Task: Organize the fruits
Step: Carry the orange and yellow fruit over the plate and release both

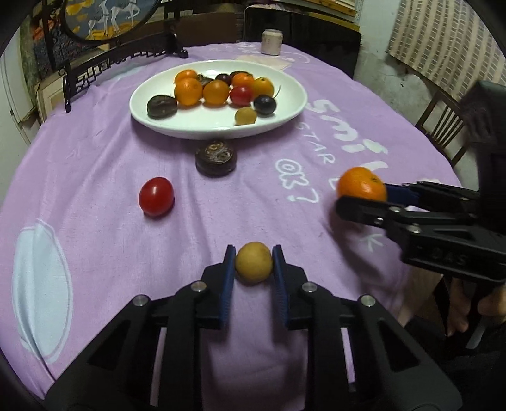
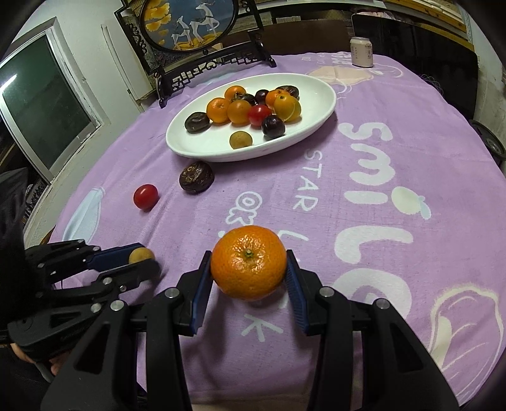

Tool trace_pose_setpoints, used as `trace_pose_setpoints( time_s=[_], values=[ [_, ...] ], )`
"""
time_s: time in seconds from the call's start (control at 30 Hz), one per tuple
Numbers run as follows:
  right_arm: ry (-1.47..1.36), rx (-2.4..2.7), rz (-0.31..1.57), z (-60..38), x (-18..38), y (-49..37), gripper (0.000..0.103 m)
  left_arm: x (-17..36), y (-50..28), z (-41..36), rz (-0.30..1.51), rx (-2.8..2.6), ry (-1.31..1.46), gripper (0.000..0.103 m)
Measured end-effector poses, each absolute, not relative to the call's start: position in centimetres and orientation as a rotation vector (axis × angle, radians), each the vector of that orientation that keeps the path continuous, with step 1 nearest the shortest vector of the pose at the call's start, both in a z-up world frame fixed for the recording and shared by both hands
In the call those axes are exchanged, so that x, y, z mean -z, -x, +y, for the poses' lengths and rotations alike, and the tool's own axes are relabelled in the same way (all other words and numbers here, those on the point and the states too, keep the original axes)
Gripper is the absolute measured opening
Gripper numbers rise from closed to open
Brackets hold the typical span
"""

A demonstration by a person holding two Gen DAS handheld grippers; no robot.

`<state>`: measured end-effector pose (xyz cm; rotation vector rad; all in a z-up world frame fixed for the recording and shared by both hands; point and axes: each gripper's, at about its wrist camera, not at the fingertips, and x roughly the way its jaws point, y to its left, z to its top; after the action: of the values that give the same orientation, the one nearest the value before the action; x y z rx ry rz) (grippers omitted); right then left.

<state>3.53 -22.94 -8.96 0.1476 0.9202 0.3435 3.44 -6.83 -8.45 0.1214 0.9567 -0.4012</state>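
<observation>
Between right jaws: tangerine (image 2: 249, 262); left: longan (image 1: 253, 261).

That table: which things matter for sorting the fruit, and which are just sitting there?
Part of the job: white plate, orange, small yellow fruit, red tomato, dark wrinkled fruit.

Just lying about: can, deer picture.
</observation>
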Motion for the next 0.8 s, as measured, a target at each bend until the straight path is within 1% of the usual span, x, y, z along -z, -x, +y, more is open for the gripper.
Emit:
trace_pose_setpoints(
  time_s=[0.13, 0.27, 0.37, 0.53, 0.67, 0.8],
  values=[
    [-0.137, -0.351, 0.928, -22.5, 9.0, -3.7, 0.045, 7.4, -3.7, -6.4, 0.939, 0.416, -0.094, 0.024],
    [-0.134, -0.358, 0.915, -22.5, 8.0, -4.7, 0.045, 5.9, -5.7, -5.2, 0.913, 0.394, -0.071, 0.024],
    [-0.124, -0.348, 0.886, -22.5, 6.9, -5.9, 0.045, 4.0, -8.8, -4.2, 0.868, 0.355, -0.063, 0.024],
    [-0.104, -0.360, 0.860, -21.6, 4.8, -9.8, 0.045, 1.8, -15.2, -4.2, 0.852, 0.320, -0.045, 0.024],
    [-0.066, -0.351, 0.847, -20.1, 3.6, -13.9, 0.045, 0.8, -19.8, -5.6, 0.859, 0.306, -0.046, 0.024],
    [-0.025, -0.304, 0.854, -19.3, 3.7, -18.5, 0.045, 1.0, -23.8, -5.9, 0.881, 0.282, -0.010, 0.024]
  ],
)
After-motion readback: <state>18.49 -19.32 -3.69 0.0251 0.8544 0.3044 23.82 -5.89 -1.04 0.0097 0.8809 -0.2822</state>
